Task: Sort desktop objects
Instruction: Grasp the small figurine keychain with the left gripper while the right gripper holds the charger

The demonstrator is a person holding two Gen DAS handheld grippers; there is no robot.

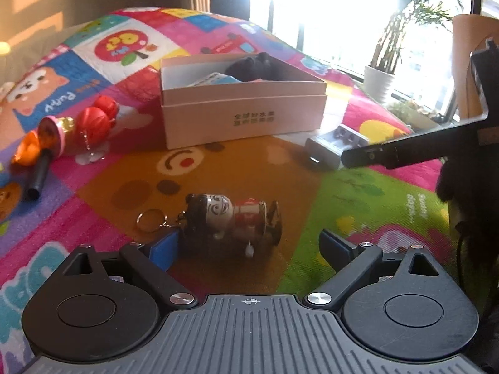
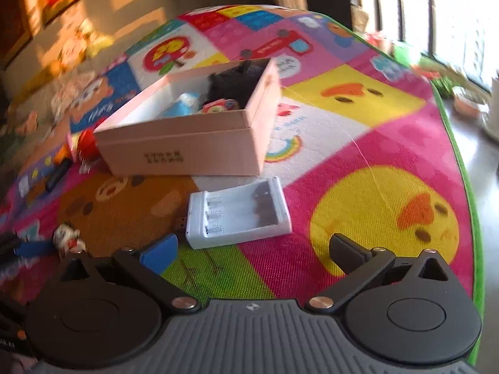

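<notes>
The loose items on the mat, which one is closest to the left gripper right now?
The doll keychain, lying right between the open left gripper fingers. The white battery case and red lantern ornament lie farther off, near the pink box.

I counted one pink box on the mat, with three things I could make out inside it: one dark object, one light blue item and one small multicoloured piece. Outside it lay one doll keychain, one white battery holder, two red lantern ornaments, one orange piece and one black tube. I saw two grippers, left and right.
</notes>
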